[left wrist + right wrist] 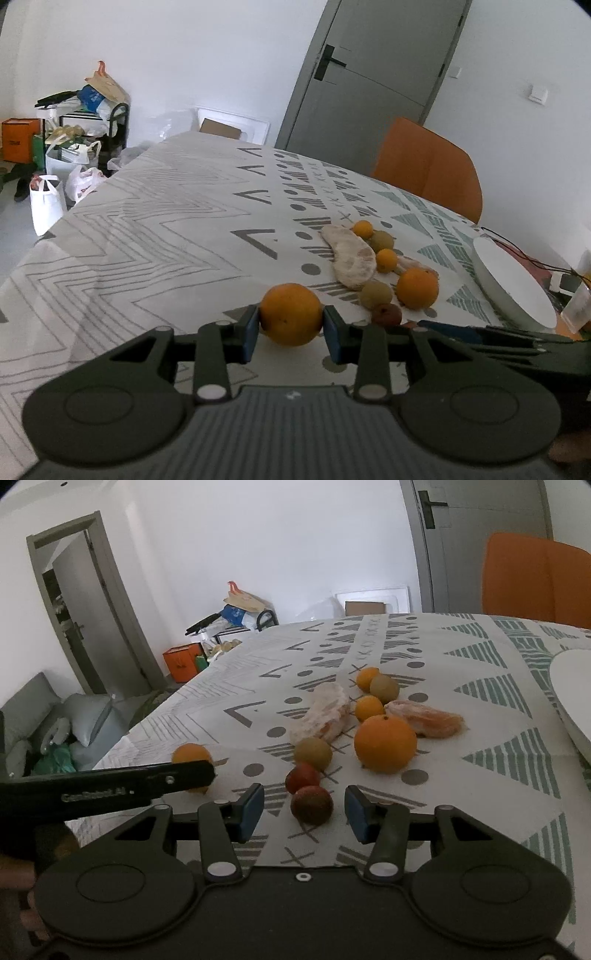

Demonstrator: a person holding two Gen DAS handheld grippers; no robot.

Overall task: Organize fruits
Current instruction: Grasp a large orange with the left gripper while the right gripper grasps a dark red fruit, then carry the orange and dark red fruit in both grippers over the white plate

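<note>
Desk (pixel 480 782) draped in a white cloth printed with grey zigzags, dots, crosses and green striped triangles. Scattered on it: a large orange (pixel 385 743), three small oranges (pixel 369 708), two olive-green round fruits (pixel 313 752), two dark red fruits (pixel 311 805) touching, two peeled citrus pieces (pixel 424 718). Another orange (pixel 291 314) resting apart, nearer the cloth's left side. White round plate (pixel 513 282) lying at the right edge.

Dark red fruit (pixel 311 805) between claw (pixel 304 814) pads
</note>
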